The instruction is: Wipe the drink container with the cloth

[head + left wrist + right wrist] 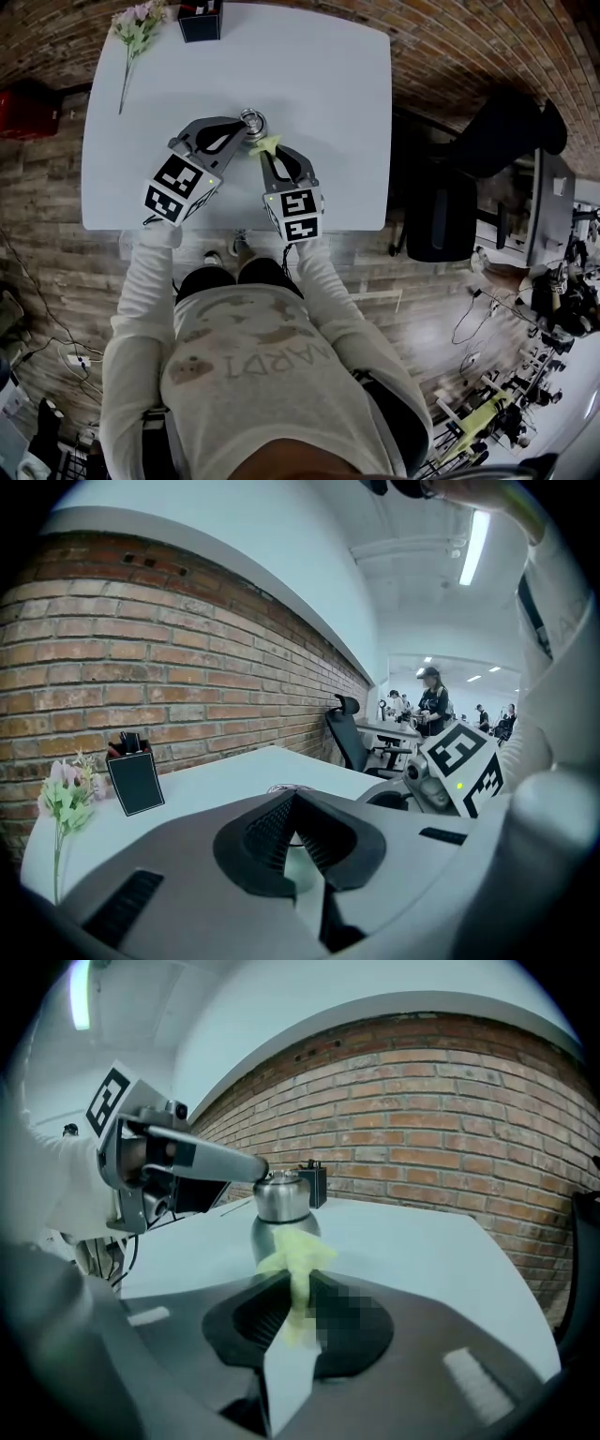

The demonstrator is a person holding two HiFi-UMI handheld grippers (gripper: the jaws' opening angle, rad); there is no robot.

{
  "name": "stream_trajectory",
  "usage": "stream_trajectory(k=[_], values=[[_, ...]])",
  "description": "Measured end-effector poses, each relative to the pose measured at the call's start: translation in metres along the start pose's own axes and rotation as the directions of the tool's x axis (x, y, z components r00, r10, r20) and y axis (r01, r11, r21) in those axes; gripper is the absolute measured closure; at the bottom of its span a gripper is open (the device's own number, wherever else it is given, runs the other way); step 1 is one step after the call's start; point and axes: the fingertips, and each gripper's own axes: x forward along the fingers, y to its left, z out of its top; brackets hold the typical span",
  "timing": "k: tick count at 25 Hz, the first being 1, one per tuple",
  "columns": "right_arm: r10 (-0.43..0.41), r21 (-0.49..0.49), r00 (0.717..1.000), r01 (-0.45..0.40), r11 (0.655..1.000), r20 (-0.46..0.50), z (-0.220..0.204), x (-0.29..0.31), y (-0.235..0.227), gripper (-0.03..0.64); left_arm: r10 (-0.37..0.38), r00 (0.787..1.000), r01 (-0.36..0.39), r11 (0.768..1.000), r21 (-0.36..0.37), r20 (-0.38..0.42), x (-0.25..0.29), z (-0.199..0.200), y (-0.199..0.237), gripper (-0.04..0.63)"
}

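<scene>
A steel drink container [251,120] stands upright near the middle of the white table [323,84]. My left gripper [241,131] reaches its top from the left. In the right gripper view the left gripper's [261,1171] jaw tips pinch the cap of the container [279,1204]. In the left gripper view the jaws [295,797] meet at the tip and hide the container. My right gripper [272,152] is shut on a pale yellow cloth [267,144]. The bunched cloth [295,1252] rests against the container's near side.
A flower sprig [136,28] lies at the table's far left, with a black pen holder [200,21] beside it at the far edge. A black office chair [441,206] stands right of the table. The table's near edge is just under my grippers.
</scene>
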Motion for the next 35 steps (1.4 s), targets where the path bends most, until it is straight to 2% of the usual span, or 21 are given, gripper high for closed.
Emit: stream_trajectory(k=[4,16,27,35], values=[[0.015,-0.016,0.999,-0.016,1.0,-0.051,-0.017,0.011,0.007,0.545,-0.001,1.0,0.001,1.0,-0.001,-0.001,-0.001,0.0,0.001,0.594],[0.042,-0.016,0.997,-0.043,0.999,-0.059,-0.015,0.015,0.027,0.545,0.007,1.0,-0.007,1.0,0.002,-0.012,0.002,0.0,0.0,0.594],[0.135,-0.027,0.986,-0.139,0.99,-0.098,-0.02,0.024,0.055,0.546,0.028,0.999,-0.028,1.0,-0.004,-0.018,0.002,0.001,0.0,0.594],[0.183,-0.045,0.979,-0.188,0.981,-0.089,-0.02,0.026,0.06,0.546,0.049,0.998,-0.049,0.999,-0.004,-0.024,0.003,0.001,0.001,0.594]])
